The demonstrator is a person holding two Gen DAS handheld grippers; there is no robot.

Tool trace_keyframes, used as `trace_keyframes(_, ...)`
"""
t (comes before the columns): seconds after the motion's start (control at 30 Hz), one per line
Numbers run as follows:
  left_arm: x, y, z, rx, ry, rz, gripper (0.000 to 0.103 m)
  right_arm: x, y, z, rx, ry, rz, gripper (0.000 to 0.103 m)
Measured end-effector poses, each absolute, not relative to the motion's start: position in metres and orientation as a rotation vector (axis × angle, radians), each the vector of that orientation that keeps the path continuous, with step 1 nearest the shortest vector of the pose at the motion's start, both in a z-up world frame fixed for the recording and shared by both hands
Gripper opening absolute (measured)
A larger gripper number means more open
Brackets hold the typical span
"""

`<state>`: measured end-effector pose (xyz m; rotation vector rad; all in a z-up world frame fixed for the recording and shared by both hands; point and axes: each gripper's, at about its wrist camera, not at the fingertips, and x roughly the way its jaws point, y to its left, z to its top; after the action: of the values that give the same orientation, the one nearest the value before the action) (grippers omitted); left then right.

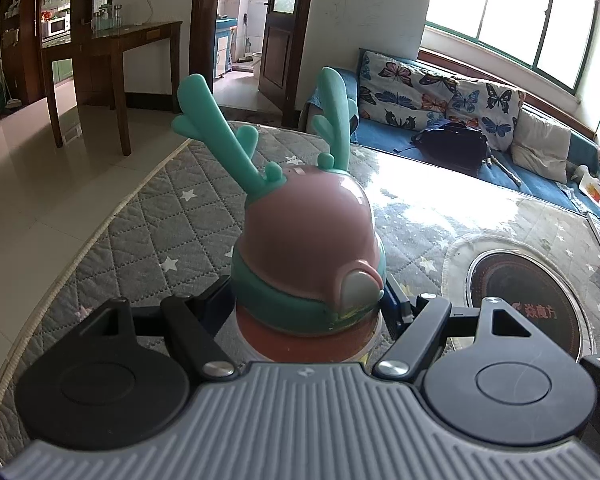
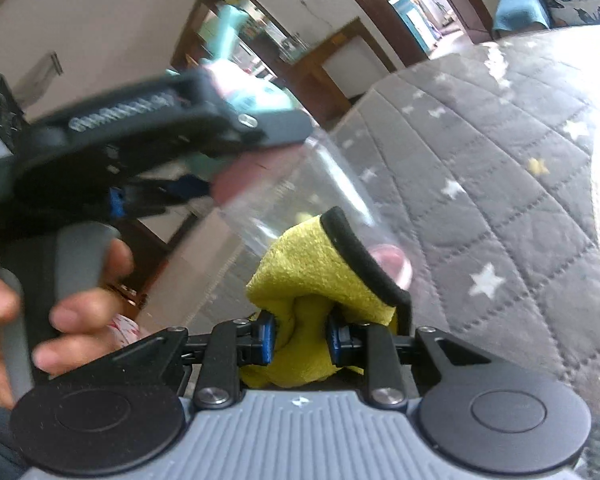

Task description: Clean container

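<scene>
Left wrist view: the left claw [image 1: 306,312] is clamped on a child's bottle [image 1: 308,252], gripping it just below the teal collar — the fingertips themselves are hidden behind the bottle, so only the black linkage arms show on either side. The pink domed lid with two teal antlers [image 1: 332,120] fills the middle of the picture and hides the clear body beneath it. Under it lies a grey quilted cover [image 1: 140,232] with white stars, spread over the surface; a round dark hotplate [image 1: 528,312] is set into it at the right, partly cut off by the claw's housing. A sofa with butterfly cushions [image 1: 440,96] stands far right.

Right wrist view: the picture is blurred by motion. The right claw [image 2: 300,340] is clenched on a yellow cloth [image 2: 312,280] with a black edge, its blue pads pressed into the folds. The cloth sits against the clear body of the bottle, which is so smeared that its outline is hard to trace — whether the cloth is inside or outside cannot be told. At the left a hand [image 2: 60,300] grips the other claw's handle.
</scene>
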<state>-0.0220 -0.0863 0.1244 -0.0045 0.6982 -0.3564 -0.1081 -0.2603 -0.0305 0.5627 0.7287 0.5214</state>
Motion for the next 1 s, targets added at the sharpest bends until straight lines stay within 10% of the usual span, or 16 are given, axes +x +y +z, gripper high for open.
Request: trace_keyframes(1.0, -0.043, -0.079, 0.119, 0.073, 0.615, -0.445, 0.076, -0.055, -0.331, 0.001, 0.784, 0.585, 0.484, 0.024)
